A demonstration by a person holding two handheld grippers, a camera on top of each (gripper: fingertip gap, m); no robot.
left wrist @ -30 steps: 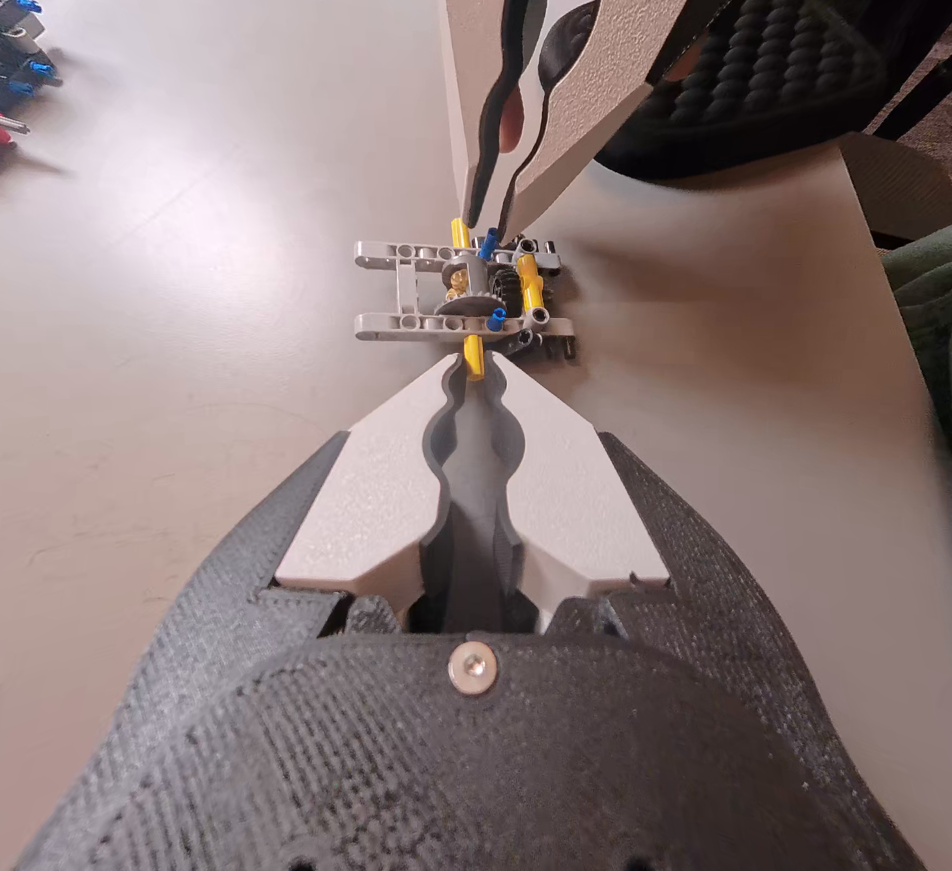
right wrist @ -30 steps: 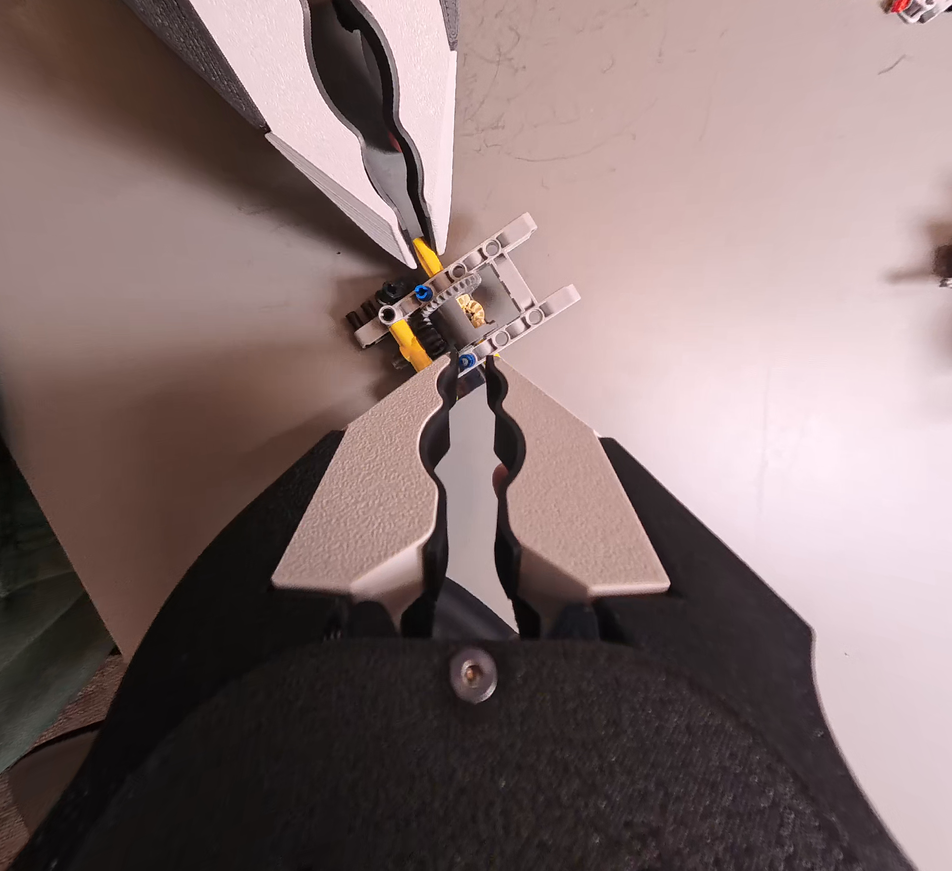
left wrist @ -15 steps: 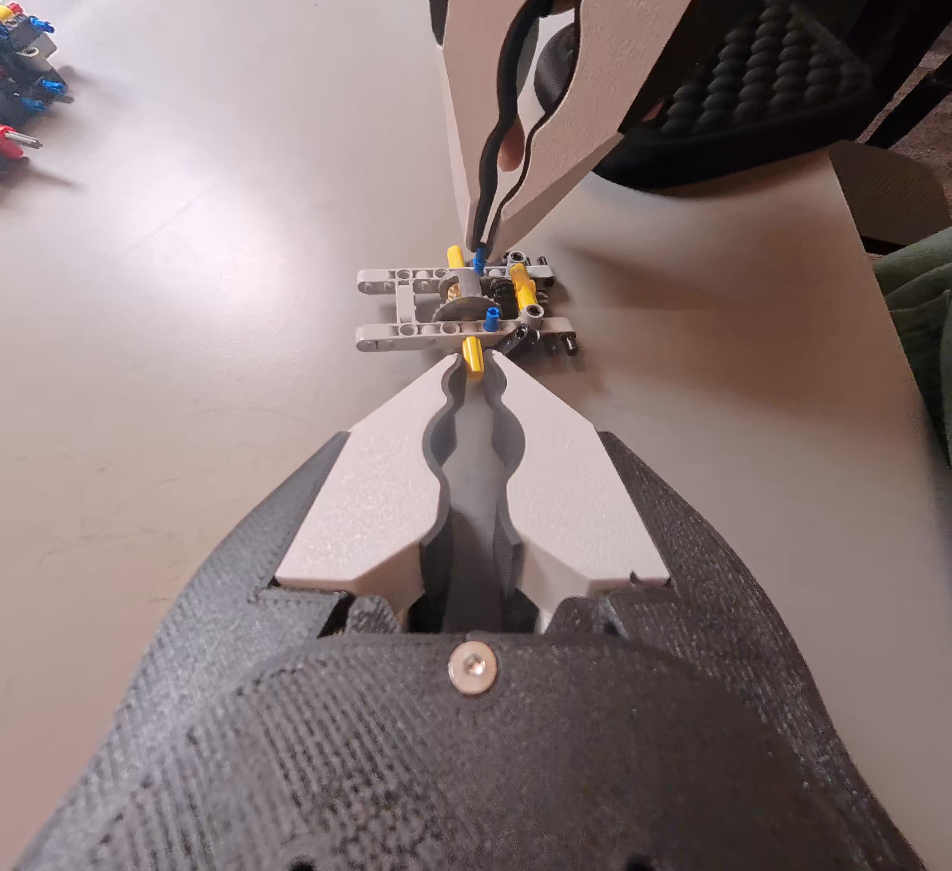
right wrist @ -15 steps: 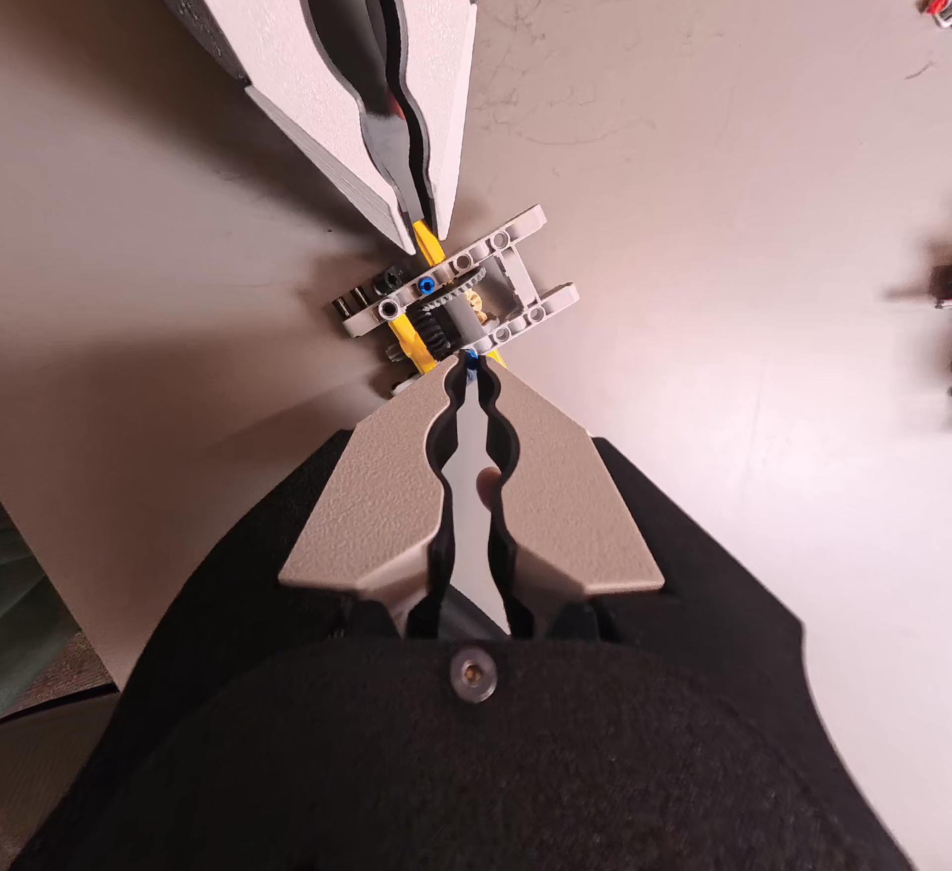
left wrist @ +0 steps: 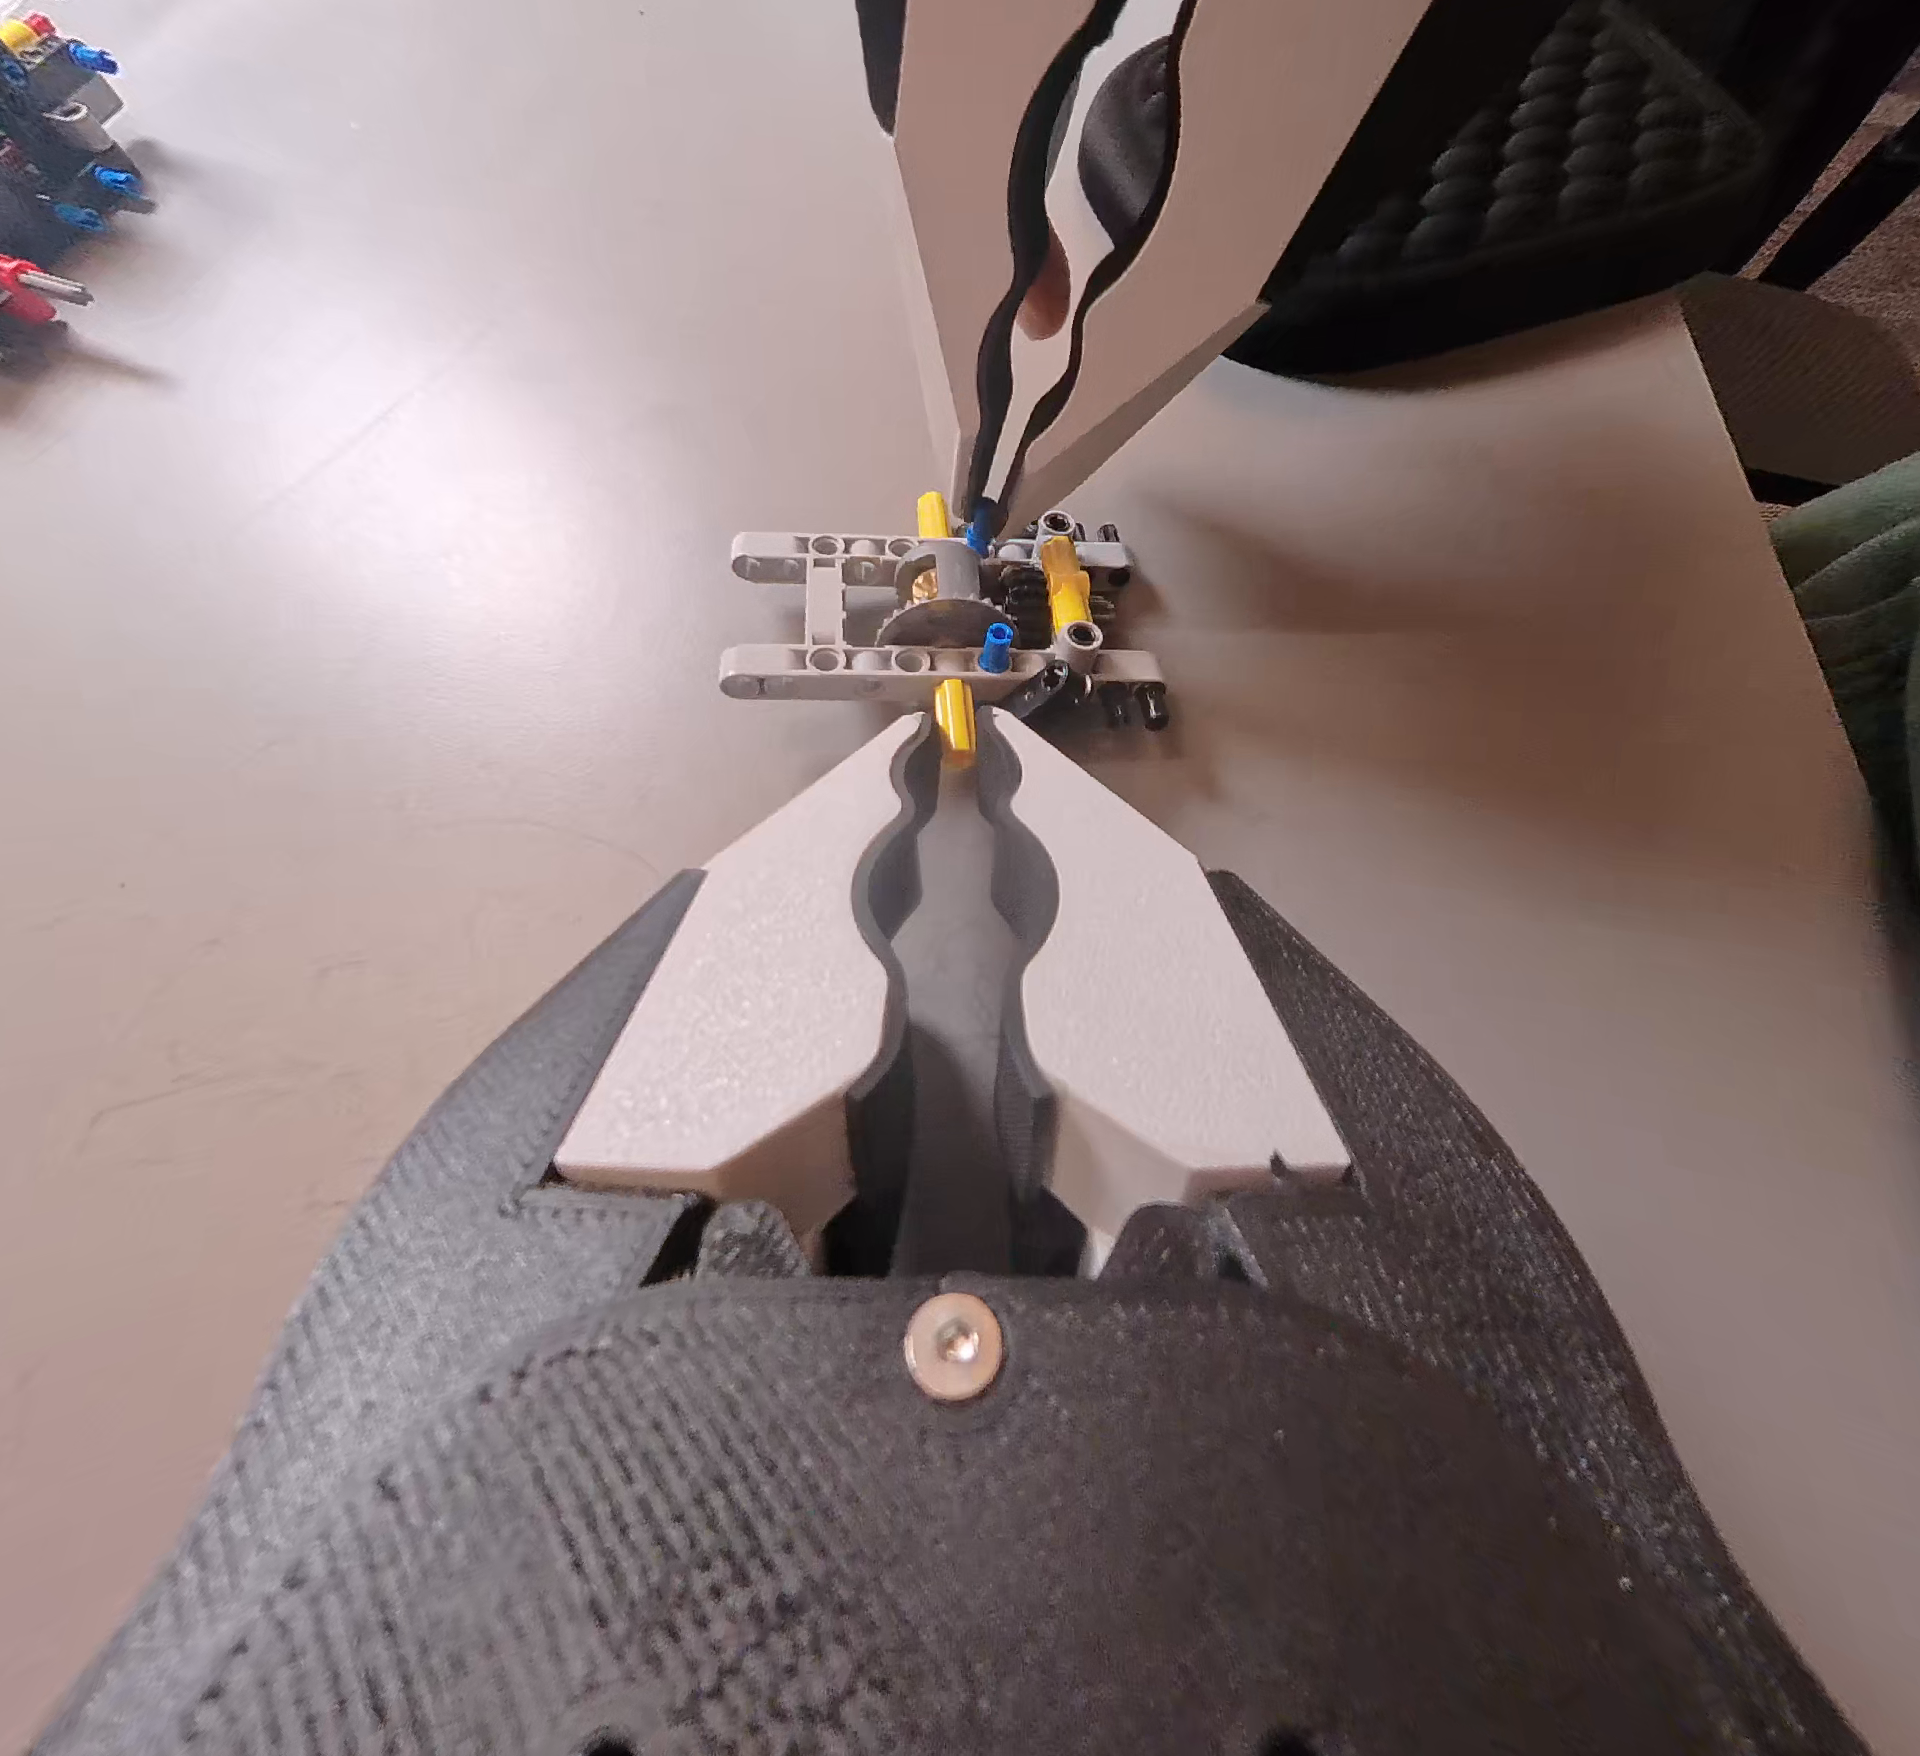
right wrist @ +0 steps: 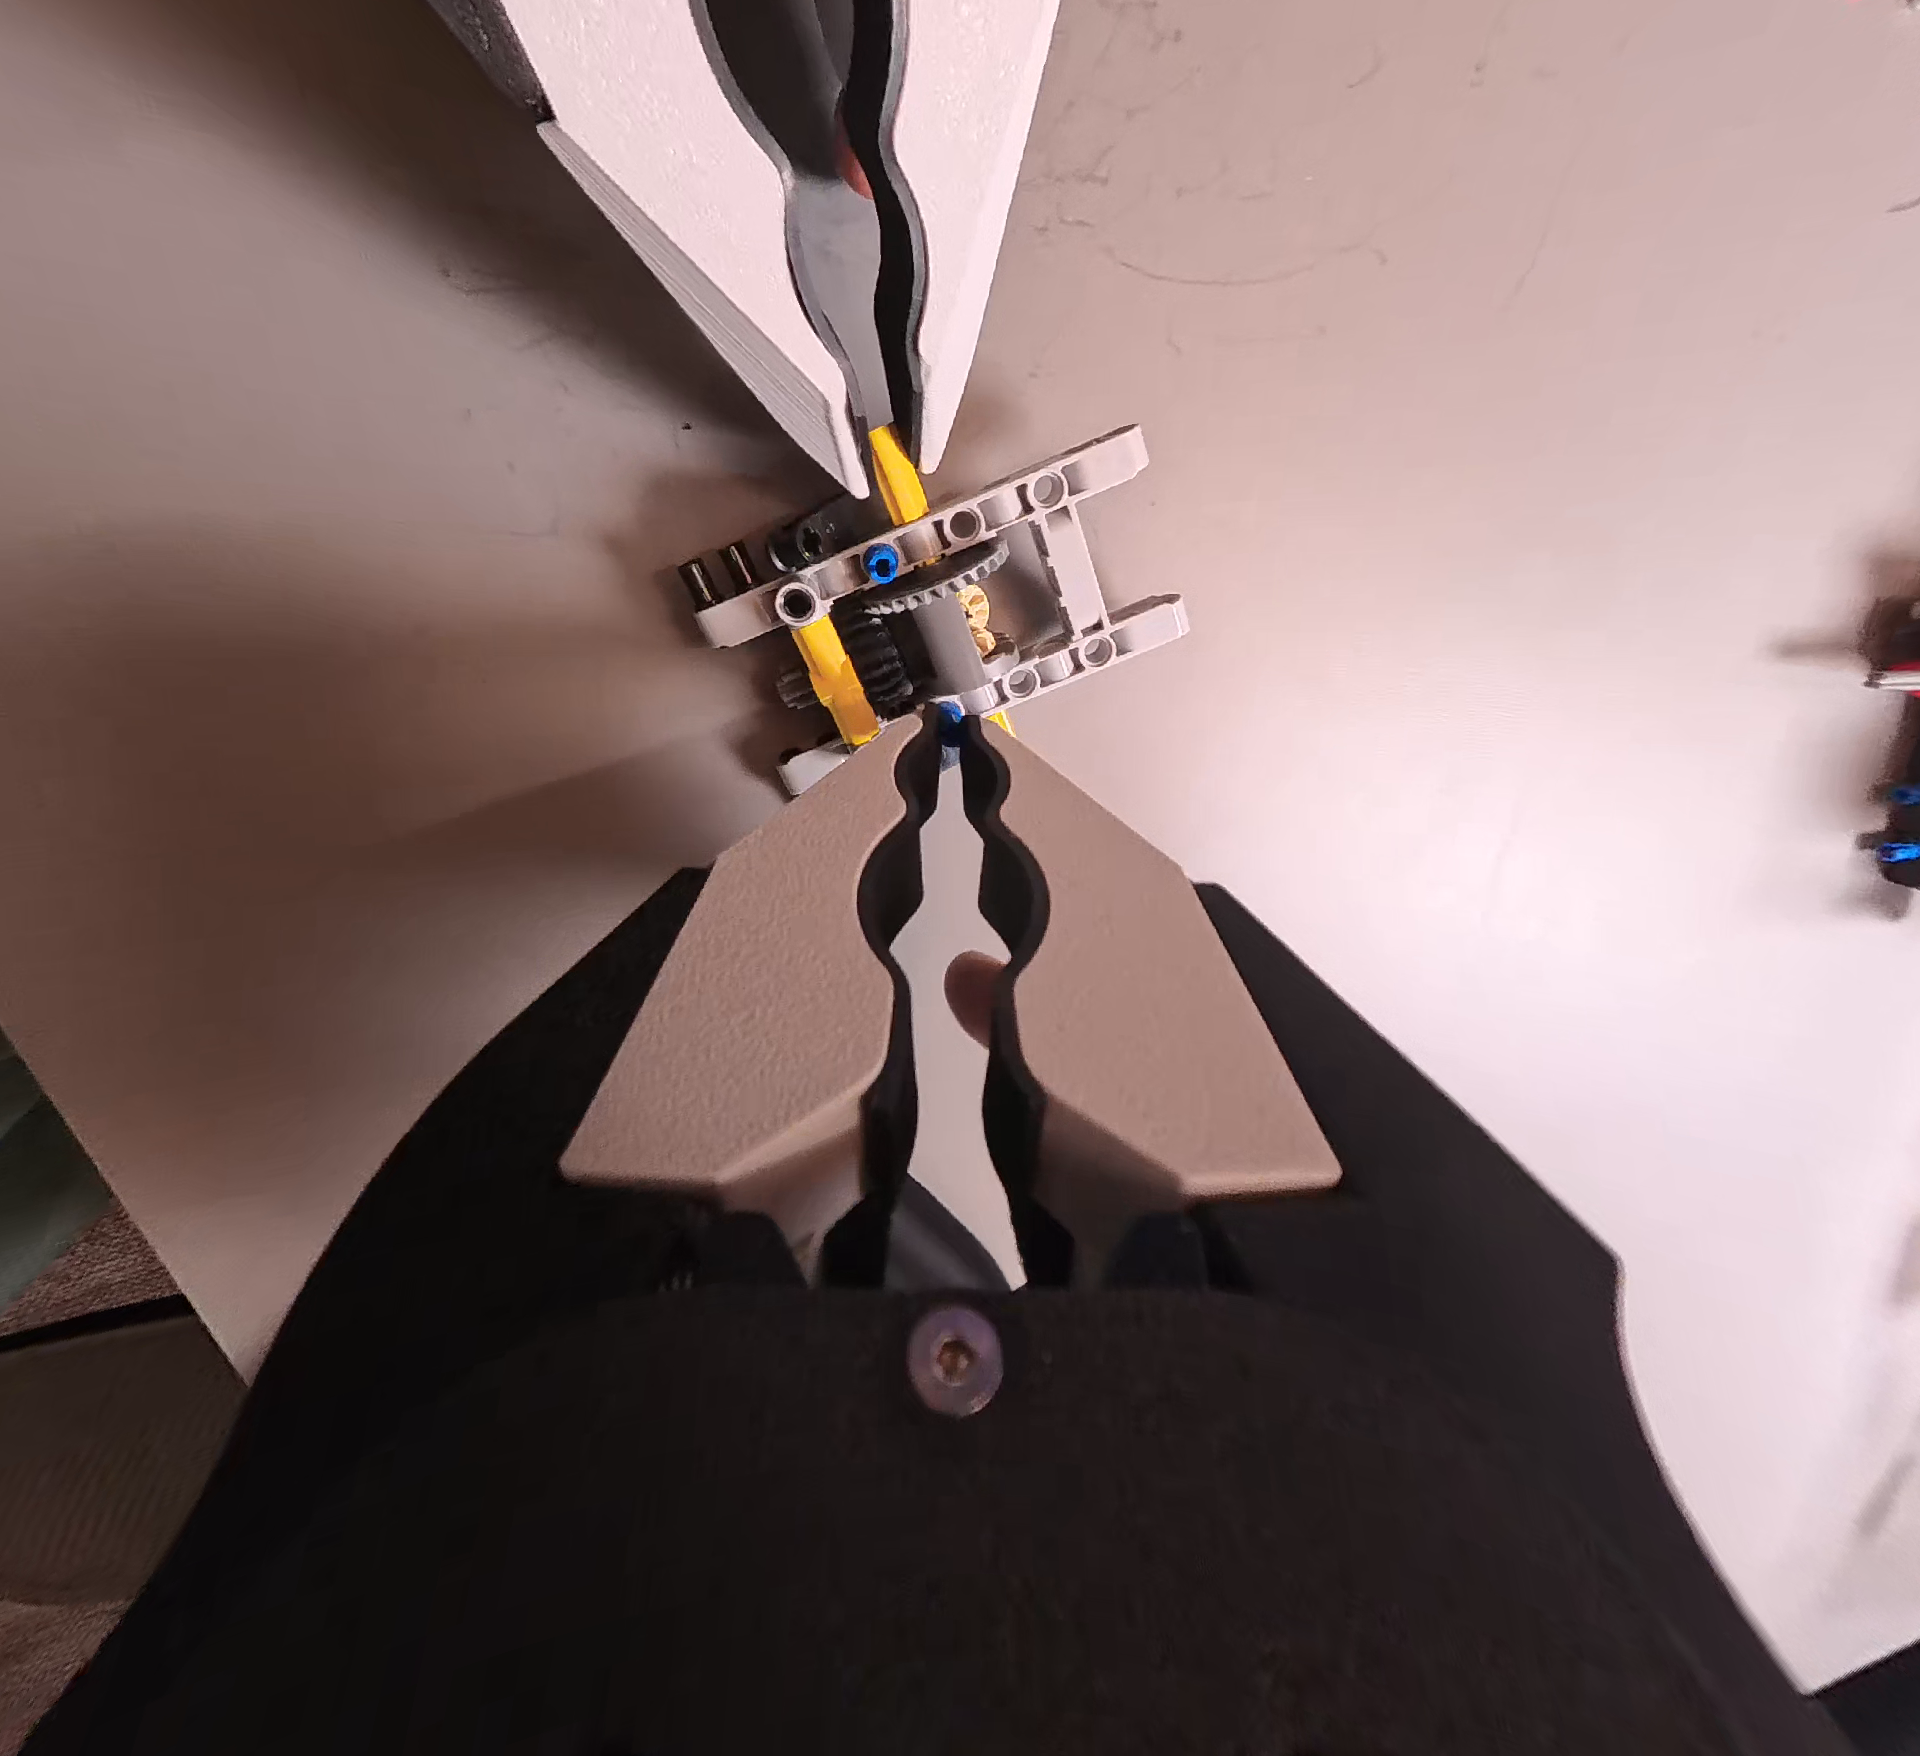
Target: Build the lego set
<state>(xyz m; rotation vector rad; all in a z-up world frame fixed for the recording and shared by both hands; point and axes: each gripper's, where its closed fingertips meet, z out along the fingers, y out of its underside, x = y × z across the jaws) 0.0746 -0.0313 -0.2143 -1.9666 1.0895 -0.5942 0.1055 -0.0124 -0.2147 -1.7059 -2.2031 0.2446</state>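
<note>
Lego assembly point(left wrist: 940, 620): grey frame, gears, on table point(left wrist: 416, 563). Left tool point(left wrist: 953, 738) clenched on yellow axle point(left wrist: 951, 714); right tool point(right wrist: 942, 738) apparently pinching blue pin point(left wrist: 978, 530). Loose parts point(left wrist: 52, 148) well apart.

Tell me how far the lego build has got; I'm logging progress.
Done: a grey beam frame already carries gears and one blue pin. In hand: the left gripper clamps the yellow axle, and the right gripper pinches a second blue pin at the far beam. Left: loose parts wait aside, so it's early.
</note>
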